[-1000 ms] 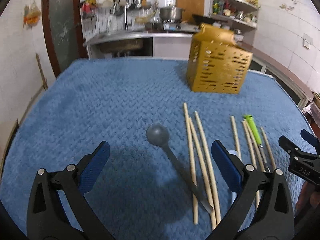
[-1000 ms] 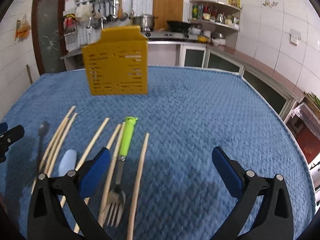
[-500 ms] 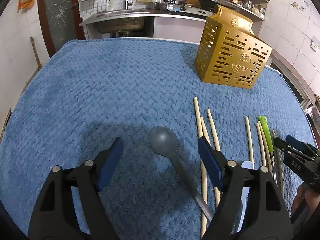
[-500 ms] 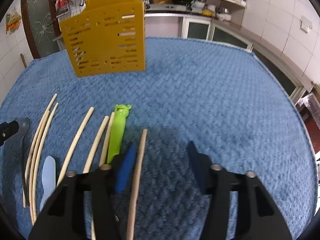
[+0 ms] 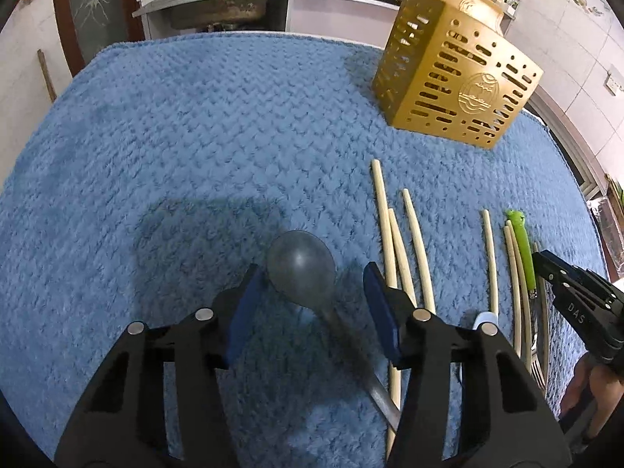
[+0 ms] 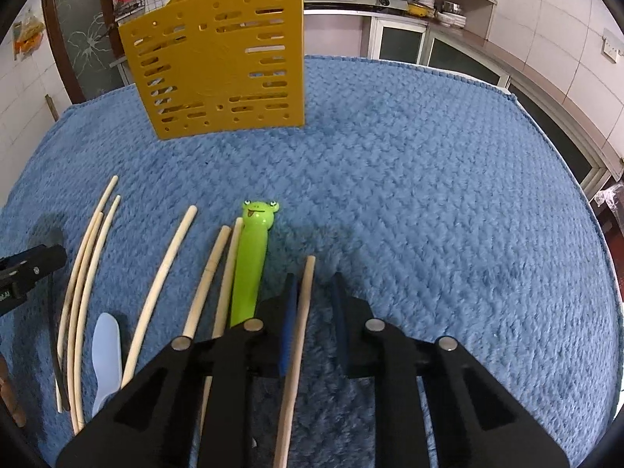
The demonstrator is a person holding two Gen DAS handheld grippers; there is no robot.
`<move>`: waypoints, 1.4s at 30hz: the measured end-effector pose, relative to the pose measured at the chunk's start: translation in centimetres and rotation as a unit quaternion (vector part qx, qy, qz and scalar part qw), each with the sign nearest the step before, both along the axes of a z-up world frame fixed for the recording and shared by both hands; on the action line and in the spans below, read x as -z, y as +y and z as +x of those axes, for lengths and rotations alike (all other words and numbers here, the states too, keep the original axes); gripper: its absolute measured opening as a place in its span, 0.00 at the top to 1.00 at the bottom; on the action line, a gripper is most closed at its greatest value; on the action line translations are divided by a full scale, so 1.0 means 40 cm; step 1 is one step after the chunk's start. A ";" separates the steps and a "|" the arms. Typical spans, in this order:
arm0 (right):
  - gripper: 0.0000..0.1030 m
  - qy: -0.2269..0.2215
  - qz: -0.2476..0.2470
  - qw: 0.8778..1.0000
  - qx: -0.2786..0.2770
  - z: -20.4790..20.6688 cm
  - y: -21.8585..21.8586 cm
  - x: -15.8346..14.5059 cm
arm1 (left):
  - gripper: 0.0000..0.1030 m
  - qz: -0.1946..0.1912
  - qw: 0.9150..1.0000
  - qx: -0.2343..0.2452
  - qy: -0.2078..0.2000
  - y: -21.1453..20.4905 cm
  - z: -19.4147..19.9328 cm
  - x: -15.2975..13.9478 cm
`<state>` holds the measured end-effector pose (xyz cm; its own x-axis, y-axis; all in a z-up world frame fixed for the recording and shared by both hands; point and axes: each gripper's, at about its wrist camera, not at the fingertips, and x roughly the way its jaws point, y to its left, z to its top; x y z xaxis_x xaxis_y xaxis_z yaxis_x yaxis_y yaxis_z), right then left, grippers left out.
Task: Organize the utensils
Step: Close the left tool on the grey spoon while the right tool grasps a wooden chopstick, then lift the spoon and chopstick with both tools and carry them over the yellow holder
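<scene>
a: right gripper [image 6: 314, 284], wrist view. the jaws have just been closing and now stand narrow. a single chopstick [image 6: 300, 327] runs up through the gap, close against the left blue pad; a slit of cloth shows between it and the right pad, so it looks straddled rather than pinched.

b: and its long axis?

a: nearly in line with the fingers, leaning slightly right toward its far tip. the jaws close across it, which suits a thin stick. just left of the pads lies the frog-handled fork [image 6: 252, 261], parallel and apart from the stick.

b: left gripper [image 5: 310, 292]?

a: about half open, also just been closing. the grey spoon [image 5: 302, 267] has its bowl between the pad tips, touching neither as far as can be seen. its handle slants back and right, under the right finger.

b: so that axis is skewed to the jaws?

a: yes; in my judgement the pads would meet the bowl's neck rather than the handle, a rounder and less sure hold.

b: outward from there?

a: more chopsticks [image 5: 417, 249] lie right of the spoon on the blue cloth [image 5: 195, 136]. the yellow holder [image 6: 218, 62] stands at the far side, well apart from both grippers; from the left wrist it lies ahead and right, from the right wrist ahead and left.
</scene>
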<state>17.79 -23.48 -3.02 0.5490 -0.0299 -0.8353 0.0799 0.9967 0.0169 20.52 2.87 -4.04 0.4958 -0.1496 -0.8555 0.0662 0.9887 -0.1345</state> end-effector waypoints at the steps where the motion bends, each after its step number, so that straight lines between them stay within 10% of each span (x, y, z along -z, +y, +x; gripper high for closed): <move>1: 0.82 0.001 0.002 1.000 0.001 -0.001 -0.002 0.001 | 0.52 0.000 1.000 0.001 0.002 0.001 0.006 0.001; 27: 0.95 0.002 0.038 0.999 0.001 0.021 -0.048 -0.037 | 0.66 0.030 0.998 0.045 -0.026 -0.039 0.023 -0.023; 42: 0.95 -0.136 0.091 0.986 -0.011 -0.022 -0.096 -0.167 | 0.66 0.032 0.984 0.066 -0.162 -0.044 -0.025 -0.193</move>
